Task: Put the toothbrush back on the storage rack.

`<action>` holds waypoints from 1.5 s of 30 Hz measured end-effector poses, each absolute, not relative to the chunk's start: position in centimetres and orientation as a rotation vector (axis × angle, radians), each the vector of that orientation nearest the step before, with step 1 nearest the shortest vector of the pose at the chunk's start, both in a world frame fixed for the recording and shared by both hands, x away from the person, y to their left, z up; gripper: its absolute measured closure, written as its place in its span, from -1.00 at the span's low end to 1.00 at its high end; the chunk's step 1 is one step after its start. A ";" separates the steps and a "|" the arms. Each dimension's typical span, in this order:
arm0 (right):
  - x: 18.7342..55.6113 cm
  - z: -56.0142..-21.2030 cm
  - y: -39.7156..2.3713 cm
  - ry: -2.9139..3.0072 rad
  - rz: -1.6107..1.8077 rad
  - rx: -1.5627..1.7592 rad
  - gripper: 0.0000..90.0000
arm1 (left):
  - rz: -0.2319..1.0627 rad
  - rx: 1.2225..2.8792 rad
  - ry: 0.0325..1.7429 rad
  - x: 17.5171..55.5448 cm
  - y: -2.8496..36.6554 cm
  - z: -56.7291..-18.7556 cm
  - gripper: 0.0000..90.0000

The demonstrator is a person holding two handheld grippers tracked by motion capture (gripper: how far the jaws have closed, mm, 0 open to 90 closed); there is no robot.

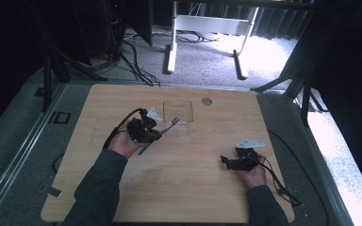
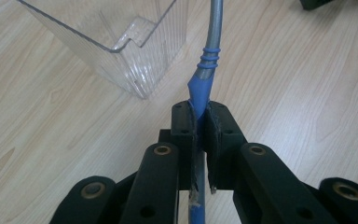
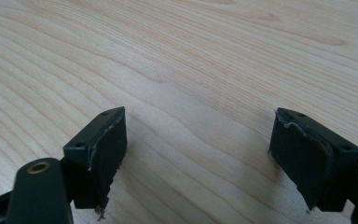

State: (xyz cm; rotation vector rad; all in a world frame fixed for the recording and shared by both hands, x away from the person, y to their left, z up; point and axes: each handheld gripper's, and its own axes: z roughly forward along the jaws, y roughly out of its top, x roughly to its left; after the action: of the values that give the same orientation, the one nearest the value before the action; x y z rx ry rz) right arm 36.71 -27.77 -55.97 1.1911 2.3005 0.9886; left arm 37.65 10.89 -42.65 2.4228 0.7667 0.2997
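**Toothbrush clamped in the left hand-held gripper beside the clear bin**

The left hand-held gripper (image 2: 199, 135) has its two black jaws drawn close together on the blue handle of a toothbrush (image 2: 202, 84). The pads press the handle from both sides, and the handle runs straight through the gap between them: a short blue stretch shows below the pads, and the longer part rises beyond the jaw tips, turning from blue to grey past a set of blue ribs.

In the high view the same left hand-held gripper (image 1: 156, 133) sits in the person's left hand near the middle of the counter (image 1: 193, 188). The toothbrush (image 1: 167, 127) lies slanted through it, with the bristle head pointing up and away towards the far side and the blue tail end sticking out low towards the person.

Just beyond the jaw tips stands a clear plastic bin (image 2: 121, 42). From above, the brush head is at the near edge of this clear plastic bin (image 1: 178, 112); whether it touches the wall I cannot tell.

The right hand-held gripper (image 3: 198, 154) has its jaws spread wide with nothing between the pads, only bare wood below. From above, the right hand-held gripper (image 1: 231, 162) rests low in the right hand, well apart from the toothbrush and the bin.
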 end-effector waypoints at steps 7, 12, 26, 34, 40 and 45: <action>36.7 -56.0 -27.8 2.300 0.989 1.191 -0.59 | 0.314 2.400 0.771 37.6 10.8 -42.5 0.84; 36.7 -56.0 -27.8 2.301 0.989 1.191 -0.59 | 0.327 2.381 0.780 37.7 10.8 -42.4 0.84; 36.7 -56.0 -27.8 2.301 0.989 1.191 -0.59 | 0.348 2.309 0.797 37.8 11.0 -41.9 0.84; 36.7 -56.0 -27.8 2.301 0.988 1.191 -0.59 | 0.354 2.275 0.810 38.0 11.0 -41.8 0.84; 36.7 -56.0 -27.8 2.301 0.988 1.191 -0.59 | 0.372 2.251 0.817 38.1 10.9 -41.8 0.84; 36.7 -56.0 -27.8 2.301 0.989 1.191 -0.59 | 0.385 2.228 0.826 38.2 10.8 -41.8 0.84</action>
State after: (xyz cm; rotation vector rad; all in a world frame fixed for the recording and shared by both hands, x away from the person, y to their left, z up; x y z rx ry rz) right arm 36.71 -27.77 -55.97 1.1912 2.3011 0.9886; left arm 38.23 10.84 -41.81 2.2284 0.8257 0.3851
